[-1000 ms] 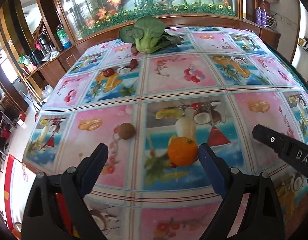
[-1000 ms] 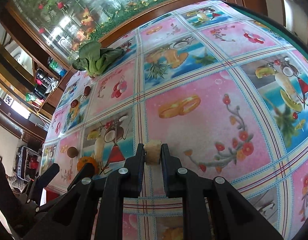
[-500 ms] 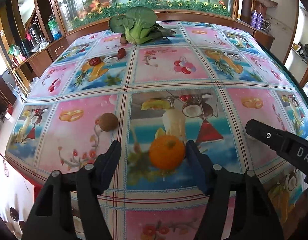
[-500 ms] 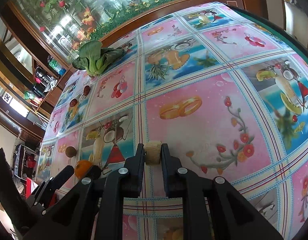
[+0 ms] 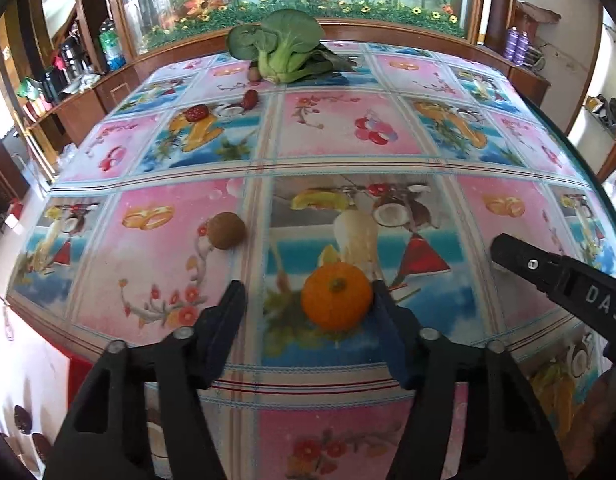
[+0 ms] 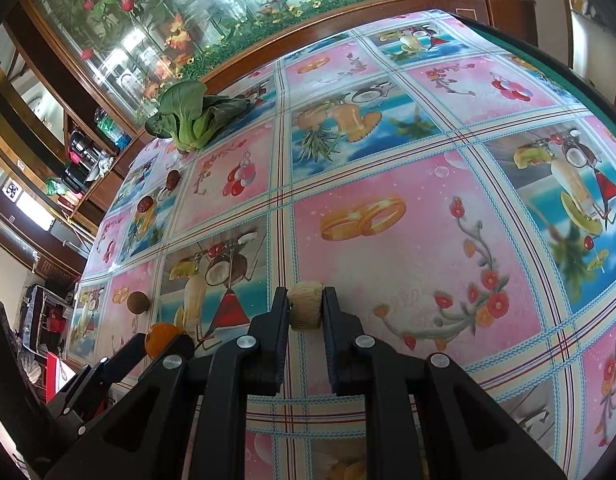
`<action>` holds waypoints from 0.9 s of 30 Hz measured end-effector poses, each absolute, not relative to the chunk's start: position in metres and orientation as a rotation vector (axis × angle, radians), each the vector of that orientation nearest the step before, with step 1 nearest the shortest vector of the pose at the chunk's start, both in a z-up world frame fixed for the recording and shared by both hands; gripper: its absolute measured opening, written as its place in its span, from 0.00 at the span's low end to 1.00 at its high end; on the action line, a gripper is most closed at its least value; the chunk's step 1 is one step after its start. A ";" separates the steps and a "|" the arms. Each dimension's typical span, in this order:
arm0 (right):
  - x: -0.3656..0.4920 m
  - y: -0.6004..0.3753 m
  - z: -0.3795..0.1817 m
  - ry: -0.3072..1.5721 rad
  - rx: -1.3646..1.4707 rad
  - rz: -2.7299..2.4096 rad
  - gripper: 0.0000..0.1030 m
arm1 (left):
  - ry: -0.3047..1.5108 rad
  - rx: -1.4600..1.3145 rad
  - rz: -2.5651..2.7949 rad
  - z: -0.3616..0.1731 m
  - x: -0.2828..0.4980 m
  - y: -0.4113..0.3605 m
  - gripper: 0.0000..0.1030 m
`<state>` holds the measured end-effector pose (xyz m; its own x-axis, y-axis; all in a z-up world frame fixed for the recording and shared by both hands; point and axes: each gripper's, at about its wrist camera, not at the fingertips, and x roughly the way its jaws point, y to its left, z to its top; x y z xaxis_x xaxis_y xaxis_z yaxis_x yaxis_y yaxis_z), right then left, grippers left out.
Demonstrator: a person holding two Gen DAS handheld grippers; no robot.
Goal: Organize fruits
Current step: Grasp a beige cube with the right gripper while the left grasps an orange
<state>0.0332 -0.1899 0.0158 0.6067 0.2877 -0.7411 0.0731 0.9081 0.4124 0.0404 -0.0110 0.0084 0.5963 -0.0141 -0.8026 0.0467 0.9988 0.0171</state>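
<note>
Left gripper (image 5: 308, 300) angled down, closing around the orange (image 5: 335, 295)

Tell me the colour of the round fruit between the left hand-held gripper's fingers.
Orange, clearest in the left wrist view.

Two black plastic grippers, hand-held.

Left gripper (image 5: 308, 304): matte black, angular arms with cut-out slots, round silver screws at the pivots, blue pads lining the inner faces of the fingers (image 5: 387, 332). Right gripper (image 6: 304, 312): same black build, four silver screws across the linkage, dark blue pad edges along the fingers (image 6: 331, 320); seen from the left wrist view, white letters "DAS" printed on its side, one small screw near the tip.
</note>
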 end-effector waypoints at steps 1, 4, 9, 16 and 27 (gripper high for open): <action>0.033 -0.190 0.016 0.917 0.428 0.128 0.14 | 0.931 0.038 -0.041 0.009 0.040 -0.012 0.49; 0.033 -0.189 0.016 0.914 0.419 0.125 0.14 | 0.930 0.051 -0.076 0.010 0.038 -0.019 0.33; 0.033 -0.188 0.016 0.912 0.410 0.122 0.14 | 0.930 0.042 -0.074 0.012 0.038 -0.019 0.33; 0.033 -0.189 0.016 0.914 0.427 0.125 0.14 | 0.898 0.049 -0.049 0.023 0.028 -0.020 0.33; 0.025 -0.189 0.026 0.838 0.436 0.148 0.14 | 0.808 0.022 -0.027 0.048 -0.021 -0.009 0.33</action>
